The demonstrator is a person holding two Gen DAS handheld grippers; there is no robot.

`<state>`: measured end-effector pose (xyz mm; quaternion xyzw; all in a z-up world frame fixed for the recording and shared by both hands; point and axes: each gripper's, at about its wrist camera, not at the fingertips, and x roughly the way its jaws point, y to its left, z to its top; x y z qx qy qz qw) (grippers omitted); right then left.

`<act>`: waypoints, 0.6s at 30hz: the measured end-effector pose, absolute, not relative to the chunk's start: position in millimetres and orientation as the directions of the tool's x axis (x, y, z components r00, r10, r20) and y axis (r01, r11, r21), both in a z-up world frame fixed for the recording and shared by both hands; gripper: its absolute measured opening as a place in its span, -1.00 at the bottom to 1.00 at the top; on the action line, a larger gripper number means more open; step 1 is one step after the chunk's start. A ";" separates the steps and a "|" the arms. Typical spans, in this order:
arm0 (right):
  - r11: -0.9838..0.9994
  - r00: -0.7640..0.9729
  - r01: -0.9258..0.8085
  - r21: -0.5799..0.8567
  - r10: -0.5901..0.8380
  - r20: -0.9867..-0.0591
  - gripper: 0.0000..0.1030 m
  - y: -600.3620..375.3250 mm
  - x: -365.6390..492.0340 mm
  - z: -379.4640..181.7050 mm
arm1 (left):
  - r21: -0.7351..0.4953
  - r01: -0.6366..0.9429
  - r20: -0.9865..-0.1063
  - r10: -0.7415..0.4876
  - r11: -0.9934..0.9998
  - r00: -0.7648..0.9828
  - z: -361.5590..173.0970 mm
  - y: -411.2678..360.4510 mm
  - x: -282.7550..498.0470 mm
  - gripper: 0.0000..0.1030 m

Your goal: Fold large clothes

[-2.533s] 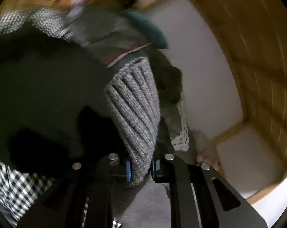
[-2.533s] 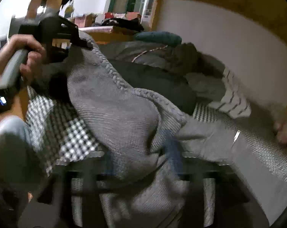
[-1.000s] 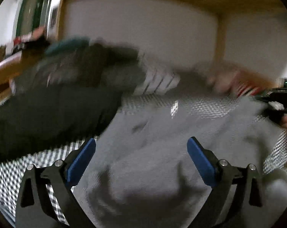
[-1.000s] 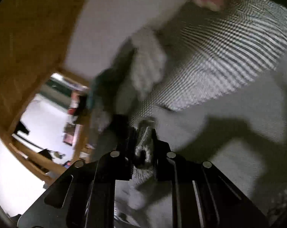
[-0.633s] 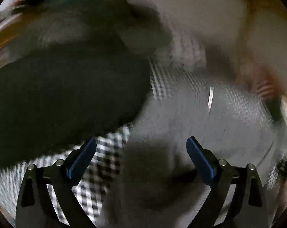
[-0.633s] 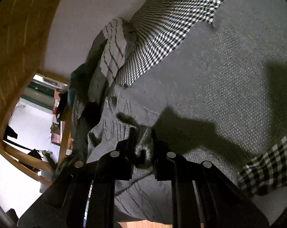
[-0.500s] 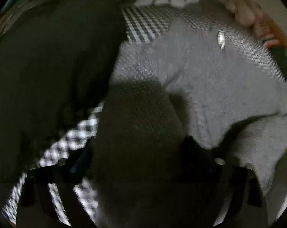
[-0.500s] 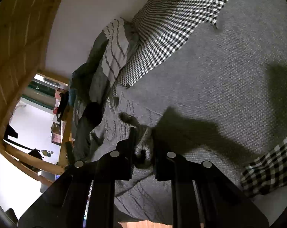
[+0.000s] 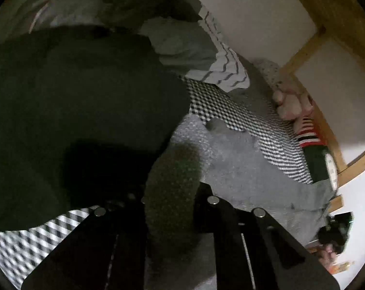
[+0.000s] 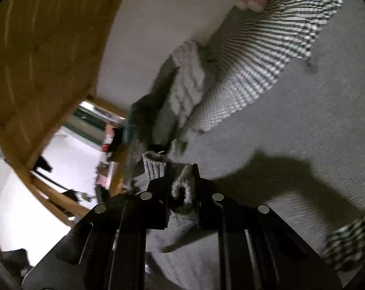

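A large grey knit sweater [image 9: 243, 166] lies spread on a black-and-white checked bedcover [image 9: 230, 113]. My left gripper [image 9: 172, 193] is shut on a shadowed fold of the sweater near its left edge. My right gripper [image 10: 182, 183] is shut on a bunched knit edge of the sweater [image 10: 303, 125], beside a ribbed cuff [image 10: 154, 165]. In the left wrist view the right gripper shows at the far lower right, at the sweater's other end.
A dark garment [image 9: 81, 96] lies left of the sweater. A pile of clothes with a striped white piece [image 9: 221, 65] sits behind it against the wall. A pink plush toy [image 9: 291, 104] lies by the wooden bed frame [image 9: 327, 130].
My left gripper was open above the sweater and has now shut on a fold of it. My right gripper keeps its hold and has shifted slightly.
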<state>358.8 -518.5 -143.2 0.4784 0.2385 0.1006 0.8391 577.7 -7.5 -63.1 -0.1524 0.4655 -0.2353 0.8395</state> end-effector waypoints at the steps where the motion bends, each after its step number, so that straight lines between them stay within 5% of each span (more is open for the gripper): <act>1: 0.569 0.841 0.131 0.812 0.370 -0.395 -0.69 -517.1 363.3 -148.1 | -0.496 0.233 -0.706 -0.545 0.836 0.452 -71.6 -6.0 581.3 -0.70; 2: 0.621 0.786 0.233 0.749 0.333 -0.521 -0.69 -514.3 371.5 -157.8 | -0.494 0.203 -0.722 -0.529 0.845 0.445 -86.9 -7.6 588.1 -0.42; 3: 0.639 0.702 0.344 0.688 0.311 -0.640 -0.69 -510.8 383.1 -171.9 | -0.476 0.157 -0.757 -0.494 0.865 0.427 -99.7 -4.1 595.7 -0.36; 6: 0.709 0.703 0.363 0.605 0.218 -0.677 -0.69 -500.6 392.4 -158.7 | -0.489 0.092 -0.769 -0.478 0.868 0.424 -110.7 4.5 592.3 -0.30; 8: 0.699 0.721 0.374 0.610 0.195 -0.665 -0.69 -501.2 390.4 -155.0 | -0.459 0.125 -0.720 -0.451 0.879 0.527 -84.6 4.7 573.1 0.21; 11: 0.624 0.825 0.265 0.735 0.247 -0.507 -0.68 -512.2 373.6 -152.6 | -0.458 0.124 -0.561 -0.395 0.880 0.727 -38.4 14.4 535.2 0.90; 13: 0.551 0.866 0.121 0.826 0.348 -0.359 -0.68 -516.9 364.5 -144.7 | -0.437 0.138 -0.515 -0.373 0.889 0.772 -21.7 7.1 512.1 0.90; 16: 0.522 0.873 -0.035 0.852 0.432 -0.228 -0.68 -515.2 357.8 -129.1 | -0.410 0.356 -0.577 -0.541 0.840 0.611 -35.9 -50.5 502.8 0.90; 18: 0.527 0.854 -0.045 0.848 0.460 -0.241 -0.65 -511.4 359.7 -123.2 | -0.279 0.415 -0.687 -0.482 0.866 0.544 -61.4 -97.0 499.3 0.90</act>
